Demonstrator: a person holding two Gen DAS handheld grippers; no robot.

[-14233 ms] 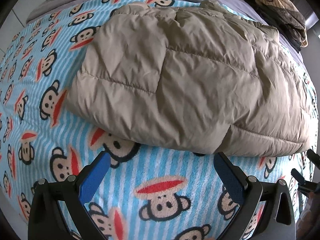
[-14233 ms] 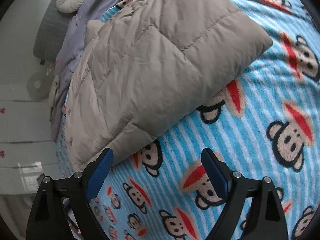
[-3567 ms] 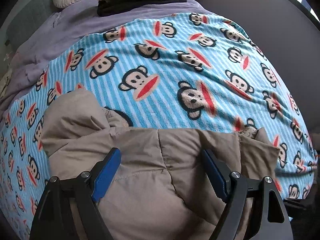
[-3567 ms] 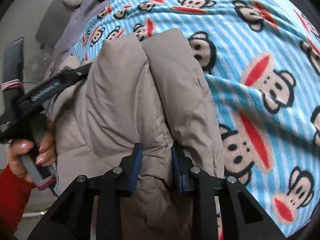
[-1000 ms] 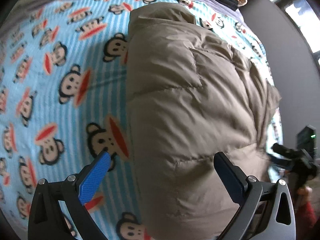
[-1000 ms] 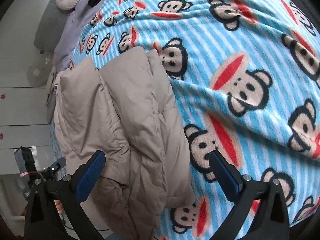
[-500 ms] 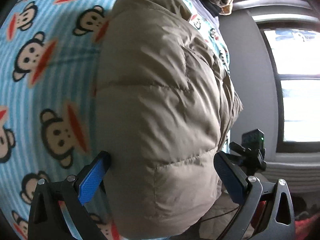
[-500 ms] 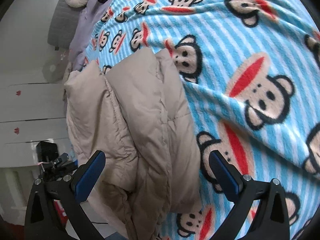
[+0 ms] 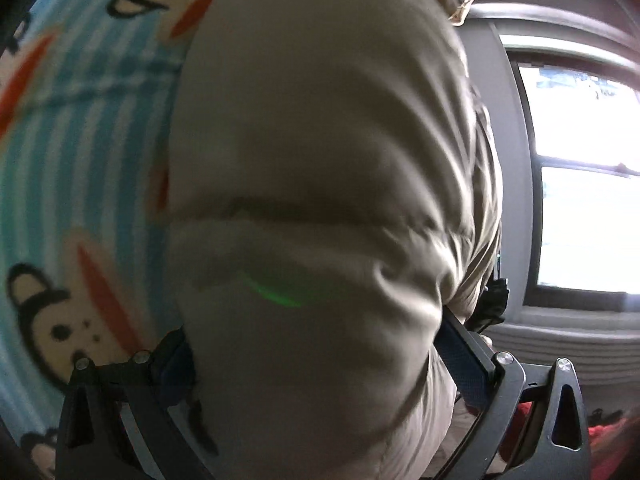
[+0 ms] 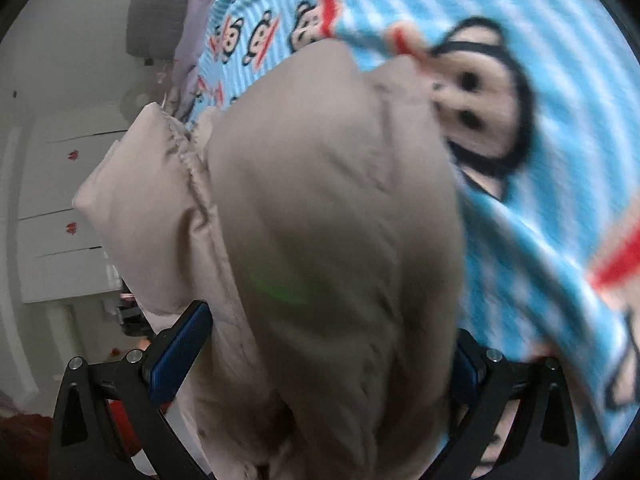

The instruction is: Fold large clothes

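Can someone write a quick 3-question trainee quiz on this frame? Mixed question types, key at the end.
1. True or false: the beige puffer jacket bulges between the fingers of both the left claw and the right claw.
2. Multiple choice: what is printed on the blue striped blanket under the jacket? A) stars B) cartoon monkey faces C) flowers
3. Fill in: in the left wrist view, the bright rectangle right of the jacket is a ____.

Key: 1 true; 2 B; 3 window
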